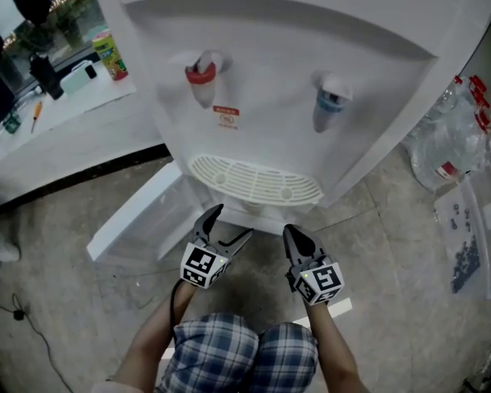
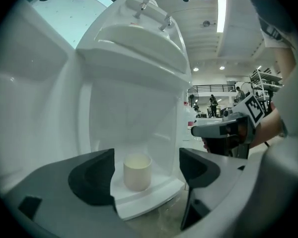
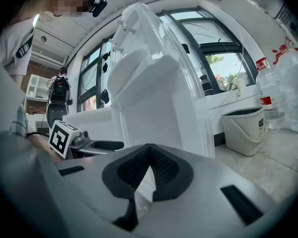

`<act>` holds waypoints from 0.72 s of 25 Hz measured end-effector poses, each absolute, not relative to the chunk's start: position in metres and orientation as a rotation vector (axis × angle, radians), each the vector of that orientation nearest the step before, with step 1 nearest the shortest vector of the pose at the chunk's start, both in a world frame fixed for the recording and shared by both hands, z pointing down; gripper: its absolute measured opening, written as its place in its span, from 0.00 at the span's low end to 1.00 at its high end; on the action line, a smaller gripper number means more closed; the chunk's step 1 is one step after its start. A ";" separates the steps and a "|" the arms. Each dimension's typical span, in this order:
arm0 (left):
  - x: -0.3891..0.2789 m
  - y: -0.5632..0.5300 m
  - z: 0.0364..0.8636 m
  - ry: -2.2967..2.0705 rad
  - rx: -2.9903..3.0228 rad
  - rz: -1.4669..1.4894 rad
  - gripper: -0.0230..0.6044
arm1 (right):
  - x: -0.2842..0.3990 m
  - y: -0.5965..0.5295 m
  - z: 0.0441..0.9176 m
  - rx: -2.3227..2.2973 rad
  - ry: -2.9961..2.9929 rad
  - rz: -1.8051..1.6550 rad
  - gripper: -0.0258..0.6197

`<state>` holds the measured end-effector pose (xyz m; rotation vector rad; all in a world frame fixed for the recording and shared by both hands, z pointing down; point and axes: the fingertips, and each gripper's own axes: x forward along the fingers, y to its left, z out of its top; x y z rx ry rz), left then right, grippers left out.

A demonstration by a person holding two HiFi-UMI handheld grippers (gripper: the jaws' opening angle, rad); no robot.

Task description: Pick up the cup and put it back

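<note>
A small cream cup stands upright on the white shelf inside the lower compartment of a white water dispenser. My left gripper is open, and the cup shows in the gap between its jaws, a little beyond them and untouched. In the head view the left gripper points under the drip tray, which hides the cup. My right gripper sits just right of it, low before the dispenser. In its own view the right gripper is shut with nothing in it.
The cabinet door hangs open to the left. A red tap and a blue tap stick out above the tray. Bagged water bottles and a clear box lie at right. A white bin stands beyond the dispenser.
</note>
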<state>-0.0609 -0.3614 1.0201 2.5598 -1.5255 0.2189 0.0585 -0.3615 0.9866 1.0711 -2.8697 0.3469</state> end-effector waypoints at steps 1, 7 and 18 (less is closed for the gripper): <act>-0.060 -0.364 1.025 -1.526 2.555 0.226 0.66 | 0.059 -0.361 0.987 1.070 -2.868 0.349 0.07; -0.056 -0.395 1.066 -1.576 2.518 0.291 0.69 | 0.062 -0.360 0.992 1.063 -2.854 0.343 0.07; -0.033 -0.454 1.116 -1.527 2.454 0.449 0.70 | 0.065 -0.362 0.993 1.086 -2.855 0.337 0.07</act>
